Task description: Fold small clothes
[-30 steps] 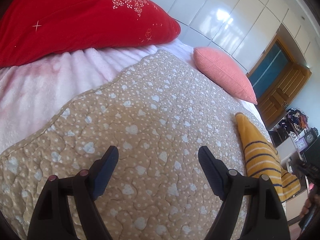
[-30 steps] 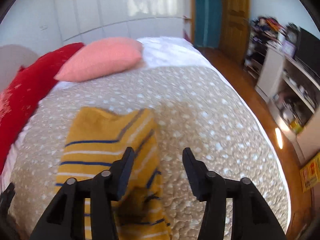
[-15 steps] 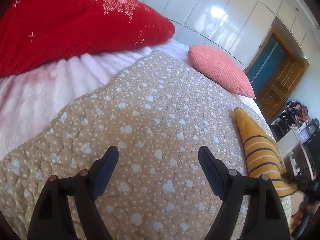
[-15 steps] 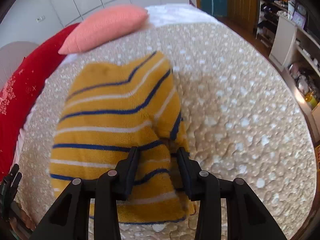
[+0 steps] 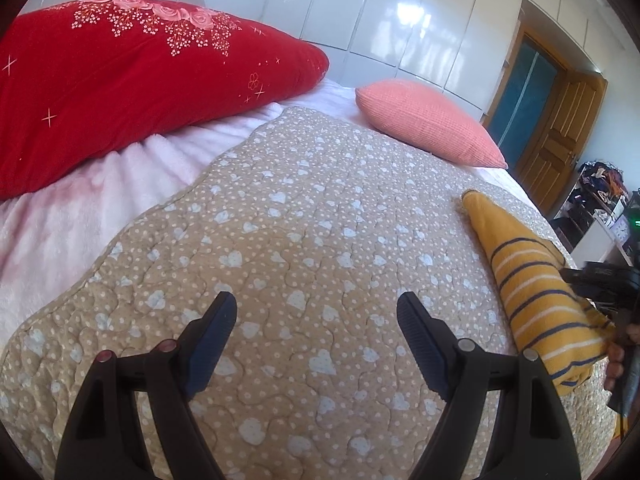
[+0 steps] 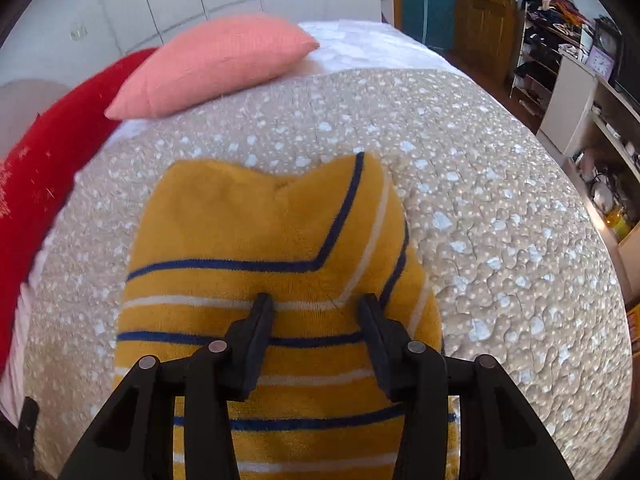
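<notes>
Right gripper [image 6: 314, 310]: black fingers [image 6: 260, 322] narrowed but parted, hovering over or resting on the mustard-yellow knitted garment with navy and white stripes [image 6: 248, 220]; no fabric visibly pinched between them, contact impossible to tell. Garment lying on the beige quilted bedspread dotted with pale hearts [image 6: 500, 208], far corner folded over diagonally. Beyond it, a salmon-pink ribbed cushion [image 6: 216, 68] and a red velvet pillow [image 6: 36, 168] toward the headboard.

Left gripper [image 5: 316, 320]: fingers [image 5: 214, 328] spread wide, holding nothing, poised above bare bedspread [image 5: 288, 216]. Same striped garment [image 5: 532, 288] well off to the right near the bed's edge. Farther out, red pillow embroidered with pink roses [image 5: 132, 76] resting on a fluffy pale-pink blanket [image 5: 80, 196], pink cushion [image 5: 428, 124], glossy white wardrobe doors [image 5: 400, 28] behind.
</notes>
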Motion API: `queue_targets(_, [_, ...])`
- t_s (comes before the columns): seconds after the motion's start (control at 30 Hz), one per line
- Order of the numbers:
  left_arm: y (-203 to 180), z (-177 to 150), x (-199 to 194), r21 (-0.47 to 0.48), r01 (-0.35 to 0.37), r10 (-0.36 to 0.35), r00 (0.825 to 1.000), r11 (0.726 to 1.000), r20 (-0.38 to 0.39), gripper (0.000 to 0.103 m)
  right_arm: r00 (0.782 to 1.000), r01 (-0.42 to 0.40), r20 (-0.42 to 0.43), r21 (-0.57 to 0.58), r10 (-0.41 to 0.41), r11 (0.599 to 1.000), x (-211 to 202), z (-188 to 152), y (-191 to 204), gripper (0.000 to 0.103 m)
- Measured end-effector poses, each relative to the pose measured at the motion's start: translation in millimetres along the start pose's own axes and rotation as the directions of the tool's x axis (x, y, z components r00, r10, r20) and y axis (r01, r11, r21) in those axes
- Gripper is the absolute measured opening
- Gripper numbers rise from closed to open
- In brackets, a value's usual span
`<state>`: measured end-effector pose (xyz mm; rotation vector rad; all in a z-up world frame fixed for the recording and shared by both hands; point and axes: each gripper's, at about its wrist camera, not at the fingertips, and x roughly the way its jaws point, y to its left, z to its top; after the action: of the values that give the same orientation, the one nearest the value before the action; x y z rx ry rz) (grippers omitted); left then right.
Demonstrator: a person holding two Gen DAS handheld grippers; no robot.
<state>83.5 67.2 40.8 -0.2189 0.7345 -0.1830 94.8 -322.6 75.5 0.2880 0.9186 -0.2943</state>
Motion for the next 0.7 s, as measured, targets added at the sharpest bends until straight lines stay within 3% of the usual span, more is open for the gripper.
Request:
queue_targets(0.07, [1,1,0,-0.009,0.009,-0.009,1.0,1.0,-0.004,0.082,0.998,-0.056,0.029,-0.011,0.056,0.998,-25,-16,-3,0.05])
queue_targets(0.17, [-3,1,-6,0.007,-0.016,0.016,1.0,1.0,0.022,0.082,0.994,-0.105,0.028,0.016,0.105,0.994,-45,-48,-20,0.061])
queue_targets(0.27, [-12,-1,-26,0.042,-0.065,0.06,0.992,0.997,0.11,0.082,0.996,-0.083,-0.02,0.038,0.084,0.996,-42,-80,-42,0.062])
queue_targets(0.37, [-23,-3,-58,0.068,-0.144,0.129,0.973,0.987,0.192,0.087,0.996,-0.087,0.043,0.08,0.083,0.993,-65,-115,-66,0.062])
queue_targets(0.43, [-29,-7,-85,0.076,-0.189,0.164,0.953,0.979,0.254,0.101,0.993,-0.086,0.084,0.086,0.078,0.993,-86,-136,-74,0.062])
queue_targets(0.47, [-35,-11,-103,0.083,-0.221,0.187,0.935,0.972,0.303,0.102,0.992,-0.08,0.108,0.082,0.071,0.993,-94,-145,-77,0.062])
queue_targets(0.63, [-73,-25,-188,0.136,-0.331,0.221,0.833,0.934,0.508,0.103,0.98,-0.03,0.199,0.058,0.018,0.998,-134,-174,-83,0.063])
queue_targets(0.7, [-86,-29,-213,0.15,-0.328,0.201,0.818,0.933,0.539,0.103,0.97,-0.011,0.244,0.035,0.002,0.999,-152,-181,-82,0.064])
